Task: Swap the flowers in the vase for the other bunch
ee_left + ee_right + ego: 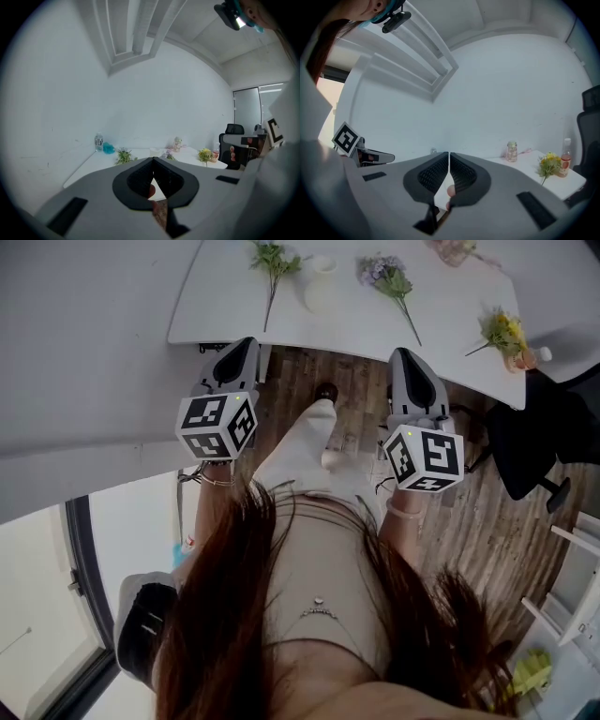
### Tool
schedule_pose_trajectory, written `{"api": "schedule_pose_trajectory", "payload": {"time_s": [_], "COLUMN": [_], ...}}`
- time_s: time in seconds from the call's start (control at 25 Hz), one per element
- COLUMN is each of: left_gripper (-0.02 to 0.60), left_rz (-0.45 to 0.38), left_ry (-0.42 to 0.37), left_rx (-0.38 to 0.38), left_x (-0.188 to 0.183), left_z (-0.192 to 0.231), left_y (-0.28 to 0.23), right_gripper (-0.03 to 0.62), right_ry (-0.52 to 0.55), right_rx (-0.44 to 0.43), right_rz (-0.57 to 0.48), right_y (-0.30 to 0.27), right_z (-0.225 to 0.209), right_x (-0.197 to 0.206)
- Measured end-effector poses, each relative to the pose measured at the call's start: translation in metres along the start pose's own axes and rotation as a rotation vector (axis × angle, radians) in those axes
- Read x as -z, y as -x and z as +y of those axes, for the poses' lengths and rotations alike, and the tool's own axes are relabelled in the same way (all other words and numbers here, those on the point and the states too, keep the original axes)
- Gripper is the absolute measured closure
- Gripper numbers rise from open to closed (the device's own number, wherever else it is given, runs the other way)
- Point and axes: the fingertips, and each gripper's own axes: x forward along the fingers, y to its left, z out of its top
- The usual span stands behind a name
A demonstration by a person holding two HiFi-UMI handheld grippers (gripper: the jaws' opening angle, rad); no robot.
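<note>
Left gripper & right gripper both closed, empty, short of the tabletop. White vase sits far-centre, btwn green bunch & purple bunch — I'd open the jaws first, then pinch stems low.

Head camera looks steeply down, over the person's hair, onto left gripper, right gripper and the white table. Each gripper camera rides close behind its jaws, facing that table; all three share the yellow flowers.
</note>
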Motion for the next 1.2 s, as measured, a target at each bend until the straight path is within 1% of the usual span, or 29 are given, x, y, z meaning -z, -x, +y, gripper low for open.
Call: {"api": "schedule_pose_trajectory", "payload": {"time_s": [0.24,0.64,0.84,0.96,1.08,1.2], "left_gripper": [0.578,0.578,0.578,0.578,0.578,0.578], "left_rz": [0.007,0.029,0.054,0.055,0.047,0.043], "left_ry": [-0.028,-0.019,-0.014,-0.007,0.005,0.009], "left_rx": [0.003,0.001,0.002,-0.006,-0.015,-0.022], "left_x": [-0.009,-0.021,-0.020,-0.025,-0.032,-0.037], "left_z": [0.006,0.016,0.020,0.026,0.034,0.041], "left_y": [-0.037,-0.092,-0.121,-0.137,-0.149,-0.160], "right_gripper": [0.563,0.563,0.563,0.552,0.499,0.494], "right_ry": [0.014,0.015,0.000,-0.008,-0.003,0.002], "right_rx": [0.009,0.038,0.051,0.047,0.044,0.048], "right_rz": [0.034,0.067,0.083,0.099,0.125,0.143], "right_y": [-0.021,-0.056,-0.080,-0.098,-0.114,-0.129], "right_z": [-0.023,-0.065,-0.086,-0.097,-0.104,-0.111], "right_x": [0.009,0.007,0.009,0.010,0.014,0.018]}}
